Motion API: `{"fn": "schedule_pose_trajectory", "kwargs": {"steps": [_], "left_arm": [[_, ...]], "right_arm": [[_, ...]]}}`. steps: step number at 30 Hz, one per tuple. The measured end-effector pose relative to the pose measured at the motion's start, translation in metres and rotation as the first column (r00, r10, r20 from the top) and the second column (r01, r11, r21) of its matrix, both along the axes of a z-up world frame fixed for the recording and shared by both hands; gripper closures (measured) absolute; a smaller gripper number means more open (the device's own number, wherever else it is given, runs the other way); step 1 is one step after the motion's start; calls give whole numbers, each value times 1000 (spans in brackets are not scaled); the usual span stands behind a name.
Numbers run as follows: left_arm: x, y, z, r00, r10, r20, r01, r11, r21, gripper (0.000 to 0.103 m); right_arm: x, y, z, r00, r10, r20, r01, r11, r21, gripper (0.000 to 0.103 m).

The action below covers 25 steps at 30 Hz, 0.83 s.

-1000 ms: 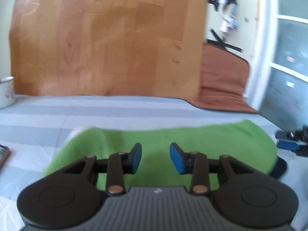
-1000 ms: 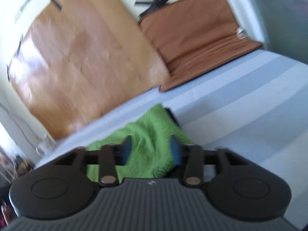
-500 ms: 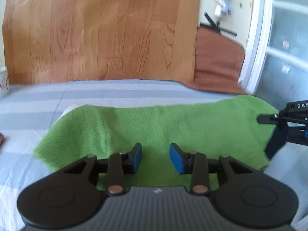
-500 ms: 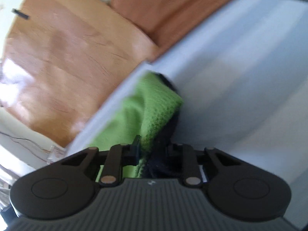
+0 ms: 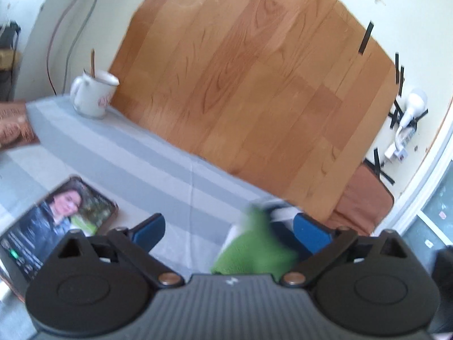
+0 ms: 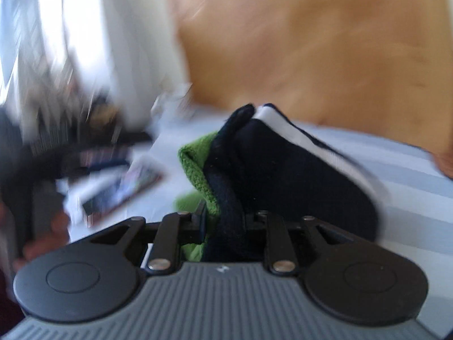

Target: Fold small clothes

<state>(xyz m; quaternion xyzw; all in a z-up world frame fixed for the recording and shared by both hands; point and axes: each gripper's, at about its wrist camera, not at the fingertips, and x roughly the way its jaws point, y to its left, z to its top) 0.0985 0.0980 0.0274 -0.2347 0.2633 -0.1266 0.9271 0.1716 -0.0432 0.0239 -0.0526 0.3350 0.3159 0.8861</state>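
The garment is a small sock, green (image 6: 198, 167) with a dark navy toe (image 6: 283, 175) and a white stripe. My right gripper (image 6: 226, 223) is shut on it, and the sock bulges forward from between the jaws, folded over above the striped cloth. In the left wrist view a blurred green end of the sock (image 5: 254, 249) sits between the wide-apart blue fingertips (image 5: 150, 228), close to the right one, not pinched. My left gripper (image 5: 230, 231) is open.
A phone (image 5: 53, 221) with a lit screen lies on the grey striped cloth (image 5: 141, 164) at the left. A white mug (image 5: 93, 93) stands at the back left against a wooden board (image 5: 254, 85). A brown cushion (image 5: 365, 198) is at the right.
My left gripper has opened wide and swung left, so the phone and mug show. My right gripper shut on the sock's navy end and carried it leftward, folding it over.
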Motion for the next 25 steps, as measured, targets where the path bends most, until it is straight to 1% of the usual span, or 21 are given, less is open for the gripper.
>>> {"fn": "schedule_pose_trajectory", "kwargs": {"steps": [1, 2, 3, 4, 5, 6, 8, 11, 13, 14, 15, 16, 17, 18, 19, 20, 21, 22, 23, 24, 25], "left_arm": [[4, -3, -2, 1000, -14, -17, 14, 1000, 3, 0], [7, -5, -4, 999, -30, -32, 30, 1000, 8, 0], [11, -10, -7, 998, -45, -43, 46, 999, 15, 0], [17, -16, -8, 996, -62, -57, 64, 998, 25, 0], [20, -20, -11, 995, -73, -69, 76, 997, 32, 0], [23, -25, -13, 993, -85, -82, 88, 995, 37, 0], [33, -34, -16, 987, -114, -109, 120, 992, 45, 0], [45, -44, -28, 974, -145, -172, 155, 987, 48, 0], [50, -46, -39, 960, -176, -217, 186, 982, 27, 0], [51, -46, -45, 952, -192, -239, 200, 980, 10, 0], [51, -45, -51, 944, -207, -256, 212, 977, -11, 0], [51, -44, -58, 935, -229, -270, 225, 973, -45, 0], [47, -42, -59, 941, -229, -249, 223, 973, -51, 1], [44, -43, -61, 941, -236, -242, 229, 972, -55, 1], [42, -44, -62, 940, -246, -236, 239, 969, -61, 4], [40, -48, -64, 933, -273, -233, 261, 962, -81, 13], [39, -52, -66, 925, -301, -232, 285, 953, -100, 17], [38, -60, -65, 926, -299, -231, 288, 954, -78, 17], [39, -68, -63, 929, -288, -231, 289, 957, -31, 18], [43, -75, -60, 930, -284, -233, 292, 956, 3, 18], [50, -81, -56, 929, -283, -238, 296, 955, 18, 18]], "right_arm": [[0, 7, -6, 999, 35, 28, -34, 999, -15, 72], [-4, 9, -6, 996, 61, 59, -59, 998, -24, 65], [-6, 7, -2, 994, 94, 59, -93, 995, -24, 54], [-8, -1, 3, 990, 128, 52, -129, 992, 11, 48], [-8, -13, 8, 987, 155, 44, -158, 985, 65, 40], [-8, -26, 14, 986, 161, 37, -164, 980, 116, 39], [-3, -56, 22, 994, 110, 25, -113, 975, 192, 39], [5, -113, 23, 999, -51, -19, 55, 949, 311, 38], [17, -148, 13, 982, -165, -92, 187, 913, 363, 35], [26, -164, 3, 964, -220, -149, 261, 890, 373, 33], [28, -168, -8, 951, -243, -190, 299, 876, 379, 32], [36, -176, -20, 937, -252, -242, 332, 860, 388, 32], [42, -179, -30, 927, -245, -283, 346, 850, 397, 32], [49, -178, -40, 918, -224, -327, 351, 843, 408, 32], [58, -174, -50, 913, -197, -357, 347, 836, 426, 32], [63, -170, -56, 911, -165, -378, 337, 825, 454, 32], [70, -165, -64, 907, -118, -405, 323, 811, 488, 32], [74, -160, -67, 906, -101, -410, 316, 806, 500, 33], [73, -155, -66, 911, -94, -401, 300, 818, 491, 36], [76, -153, -64, 912, -85, -402, 294, 820, 492, 41], [85, -154, -62, 914, -75, -400, 287, 815, 503, 44]]}}
